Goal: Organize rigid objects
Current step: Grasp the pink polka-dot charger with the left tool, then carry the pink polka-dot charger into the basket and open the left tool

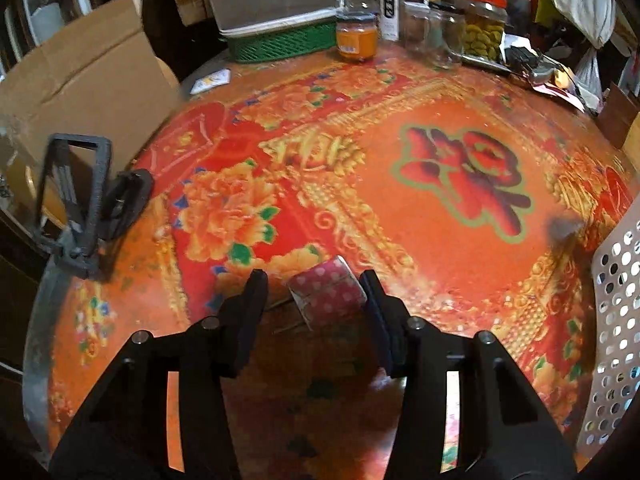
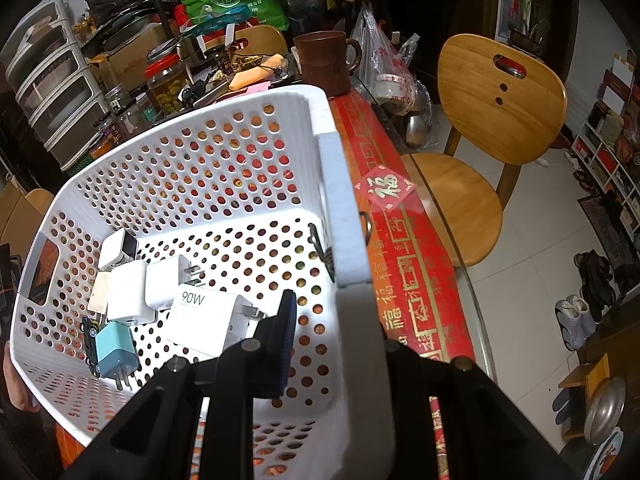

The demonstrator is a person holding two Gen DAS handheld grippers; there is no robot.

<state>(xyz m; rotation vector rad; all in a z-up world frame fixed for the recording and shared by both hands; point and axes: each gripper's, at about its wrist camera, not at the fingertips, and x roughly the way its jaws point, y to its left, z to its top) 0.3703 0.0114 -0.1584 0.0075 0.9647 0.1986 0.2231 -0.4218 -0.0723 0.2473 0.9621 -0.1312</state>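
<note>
At the far left of the left wrist view a black open-frame plastic stand sits on the edge of the round table with its red and gold floral cover, a flattened brown cardboard box leaning beyond it. Near the middle of that view the left gripper points down at the table with a small pink block with white polka dots between its black fingers; the right-hand finger lies against the block's side while a sliver of gap shows on the left, so the jaws are partly closed around the block and whether they clamp it I cannot tell. The block rests tilted on the cloth. Behind, along the table's far edge, stand a green mesh basket, an orange-filled glass jar and a red-lidded jar of green olives. At the right edge appears the wall of the white perforated plastic basket. In the right wrist view this basket fills the left and centre, holding several white cube chargers, a white charger marked 90W and a light blue plug adapter. The right gripper is clamped on the basket's thick white rim, one finger inside, the other outside. Further right are a brown mug and a wooden chair.
</note>
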